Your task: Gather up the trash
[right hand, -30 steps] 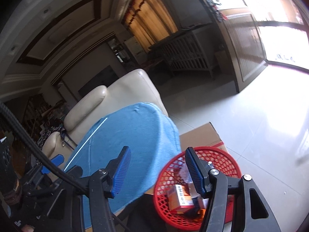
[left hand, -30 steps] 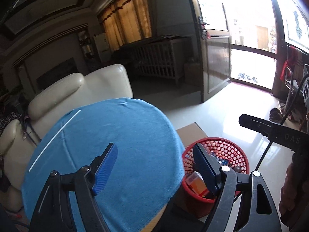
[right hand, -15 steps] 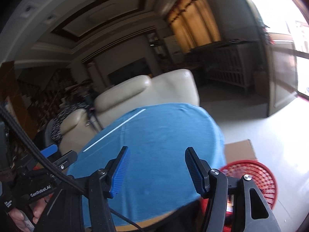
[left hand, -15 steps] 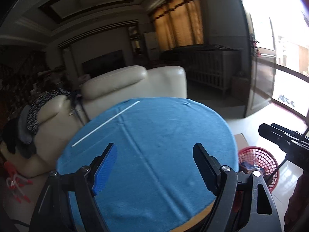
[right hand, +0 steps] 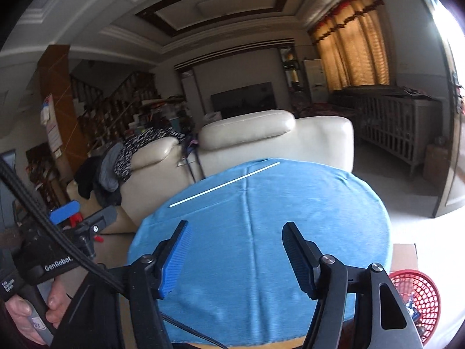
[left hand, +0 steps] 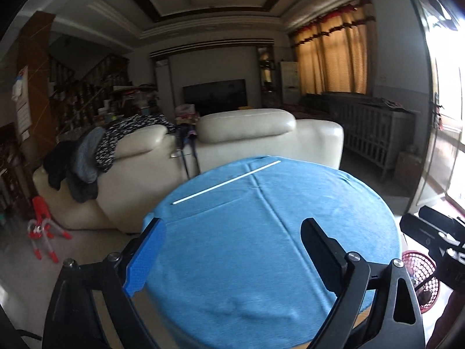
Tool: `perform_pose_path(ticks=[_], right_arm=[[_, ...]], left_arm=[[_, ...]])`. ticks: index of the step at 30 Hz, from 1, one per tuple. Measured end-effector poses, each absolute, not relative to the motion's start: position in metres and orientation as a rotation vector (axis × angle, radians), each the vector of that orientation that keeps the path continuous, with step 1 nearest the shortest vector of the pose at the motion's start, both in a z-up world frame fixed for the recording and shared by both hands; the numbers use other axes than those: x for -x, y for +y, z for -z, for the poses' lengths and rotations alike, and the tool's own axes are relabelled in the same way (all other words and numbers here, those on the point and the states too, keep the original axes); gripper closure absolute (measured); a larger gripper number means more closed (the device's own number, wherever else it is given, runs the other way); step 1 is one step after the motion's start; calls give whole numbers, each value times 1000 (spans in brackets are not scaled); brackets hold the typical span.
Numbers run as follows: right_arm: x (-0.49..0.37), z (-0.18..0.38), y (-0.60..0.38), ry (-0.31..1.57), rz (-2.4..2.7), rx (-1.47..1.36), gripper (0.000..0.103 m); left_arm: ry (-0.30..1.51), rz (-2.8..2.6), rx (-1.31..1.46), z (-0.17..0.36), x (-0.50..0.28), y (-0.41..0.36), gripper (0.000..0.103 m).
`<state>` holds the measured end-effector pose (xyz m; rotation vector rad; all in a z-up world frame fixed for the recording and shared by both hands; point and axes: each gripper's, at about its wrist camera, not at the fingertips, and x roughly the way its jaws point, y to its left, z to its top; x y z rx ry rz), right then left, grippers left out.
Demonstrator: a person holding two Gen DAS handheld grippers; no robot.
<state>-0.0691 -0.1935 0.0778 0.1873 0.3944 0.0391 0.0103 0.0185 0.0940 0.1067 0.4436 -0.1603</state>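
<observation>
Left hand-held gripper (left hand: 232,247): jaws apart and opening, nothing between them, held above the near part of the desk.
Right hand-held gripper (right hand: 235,250): jaws apart and opening, empty, above the near edge of the desk.
Straw (left hand: 226,182): a thin white stick lying flat on the blue cloth (left hand: 276,232), at the far left side of the desk, well ahead of both hand-held grippers and touching neither.
Desk (right hand: 290,344): round, covered by the blue cloth.
Basket (right hand: 418,299): red mesh, on the floor low to the right of the desk, with some items inside.
Sofa (left hand: 261,136): cream, behind the desk.
</observation>
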Motion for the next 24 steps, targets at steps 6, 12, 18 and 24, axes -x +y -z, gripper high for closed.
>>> perform_pose_path(ticks=[6, 12, 18, 24], right_arm=[[69, -78, -161, 408, -62, -137, 35], [75, -76, -144, 408, -75, -88, 35], [79, -76, -138, 394, -70, -56, 34], [84, -80, -140, 376, -57, -57, 34]], left_arm=[[443, 118, -82, -93, -8, 51, 9], [437, 80, -76, -95, -2, 64, 9], [412, 58, -107, -95, 7, 64, 9], [406, 58, -108, -96, 14, 65, 9]])
